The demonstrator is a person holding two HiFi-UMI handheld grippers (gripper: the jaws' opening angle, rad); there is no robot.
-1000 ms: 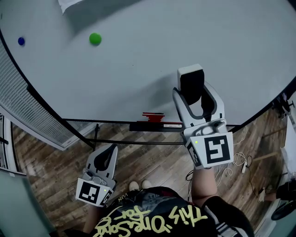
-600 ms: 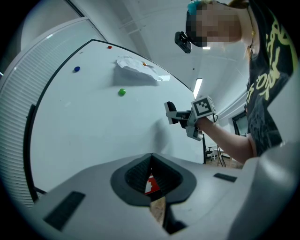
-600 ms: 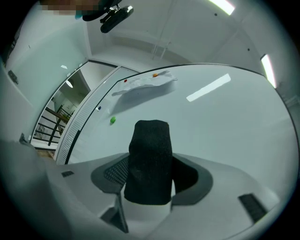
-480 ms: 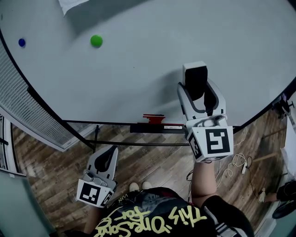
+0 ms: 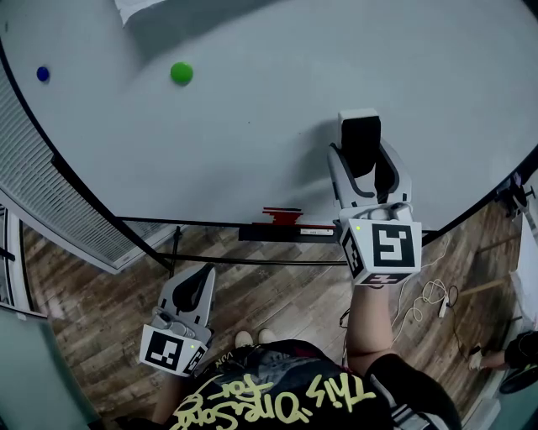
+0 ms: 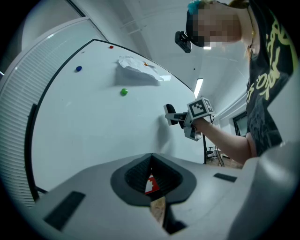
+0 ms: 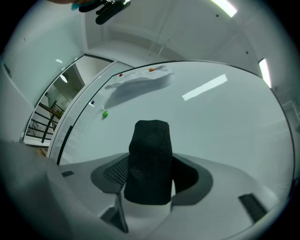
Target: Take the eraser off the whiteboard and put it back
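The eraser (image 5: pixel 360 134), a white block with black felt (image 7: pixel 150 154), is clamped in my right gripper (image 5: pixel 361 164), which is shut on it. It is held up close to the whiteboard (image 5: pixel 252 117); I cannot tell whether it touches. In the left gripper view the right gripper (image 6: pixel 180 117) and eraser (image 6: pixel 169 112) hang before the board over a faint shadow. My left gripper (image 5: pixel 192 287) hangs low over the floor, away from the board, shut with nothing in it (image 6: pixel 152 187).
A ledge (image 5: pixel 252 233) under the board carries a red marker (image 5: pixel 282 215). On the board are a green magnet (image 5: pixel 181 73), a blue magnet (image 5: pixel 42 74) and a pinned paper (image 5: pixel 139 8). A ribbed panel (image 5: pixel 50 210) stands left; cables (image 5: pixel 429 294) lie on the wooden floor.
My right gripper has shifted slightly right and up along the board with the eraser. The left gripper has stayed put.
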